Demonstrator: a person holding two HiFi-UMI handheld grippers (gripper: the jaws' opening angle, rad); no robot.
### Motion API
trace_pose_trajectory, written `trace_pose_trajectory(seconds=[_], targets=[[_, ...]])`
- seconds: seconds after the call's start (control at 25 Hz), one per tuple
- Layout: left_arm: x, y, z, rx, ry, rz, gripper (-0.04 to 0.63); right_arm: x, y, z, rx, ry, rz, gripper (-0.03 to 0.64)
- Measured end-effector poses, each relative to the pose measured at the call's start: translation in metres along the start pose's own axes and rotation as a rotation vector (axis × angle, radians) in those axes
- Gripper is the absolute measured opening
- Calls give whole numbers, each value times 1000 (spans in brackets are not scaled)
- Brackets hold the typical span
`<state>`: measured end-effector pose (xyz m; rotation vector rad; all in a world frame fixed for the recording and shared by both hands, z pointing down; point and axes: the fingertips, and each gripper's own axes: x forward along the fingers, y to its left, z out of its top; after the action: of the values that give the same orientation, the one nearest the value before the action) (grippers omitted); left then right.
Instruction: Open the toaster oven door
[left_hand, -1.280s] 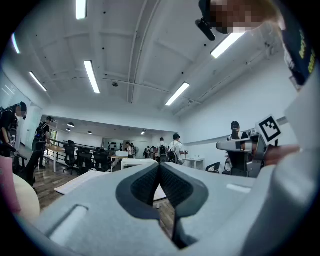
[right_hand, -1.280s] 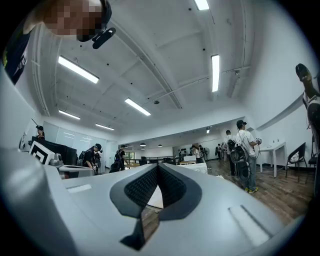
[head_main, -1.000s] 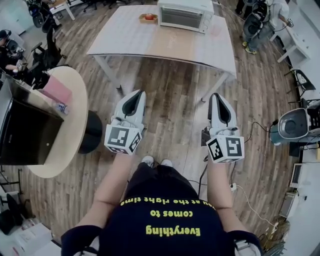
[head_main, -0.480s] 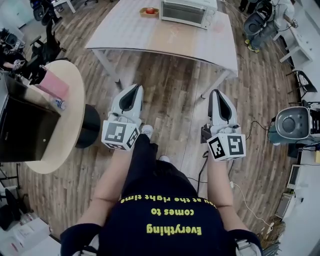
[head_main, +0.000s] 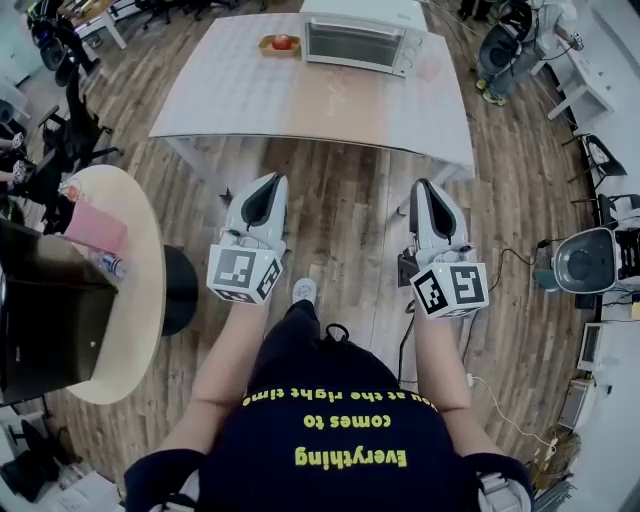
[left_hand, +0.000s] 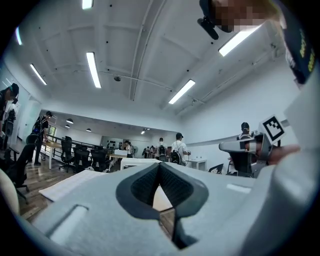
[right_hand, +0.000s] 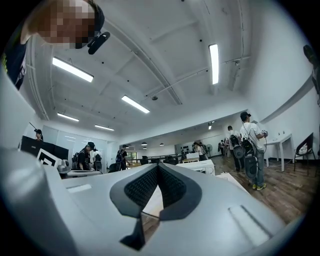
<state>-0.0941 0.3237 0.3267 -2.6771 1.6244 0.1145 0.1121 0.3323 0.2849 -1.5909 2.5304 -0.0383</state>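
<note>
Grey jaws of the left gripper (head_main: 267, 183) and right gripper (head_main: 424, 187) are clenched on nothing, level above the wooden floor (head_main: 340, 200). Well ahead, the toaster oven (head_main: 358, 38) stands at the far edge of the white desk (head_main: 230, 90), its door (head_main: 347, 45) closed. Likely a stiff, light hinged panel with fragile glass; best gripped along its top edge and pulled down gently

Bright, even light from ceiling strip lights (left_hand: 93, 69); strong fisheye bending and dark corners ring every view.
</note>
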Motion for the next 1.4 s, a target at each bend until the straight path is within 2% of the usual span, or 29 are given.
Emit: trace_pose_trajectory(seconds=[0.2,0.6,0.84,1.08,1.24,1.4], targets=[[63,46,7,35,0,-70,0,78,-11,-3,12,-24,-32,11],[147,119,1,13,11,-119,0,179,-27,-15,2,11,-66,11],[180,145,-14,-3,19,-91,0,219,-46,-28,2,24,-54,11],[223,168,-24,12,23,-44,0,274,-75,-44,17,28,-5,11],[268,188,-24,11,21,11,0,323,-102,-45,17,34,49,11],[330,198,-27,-1,19,32,0,370,-143,-40,8,41,77,11]])
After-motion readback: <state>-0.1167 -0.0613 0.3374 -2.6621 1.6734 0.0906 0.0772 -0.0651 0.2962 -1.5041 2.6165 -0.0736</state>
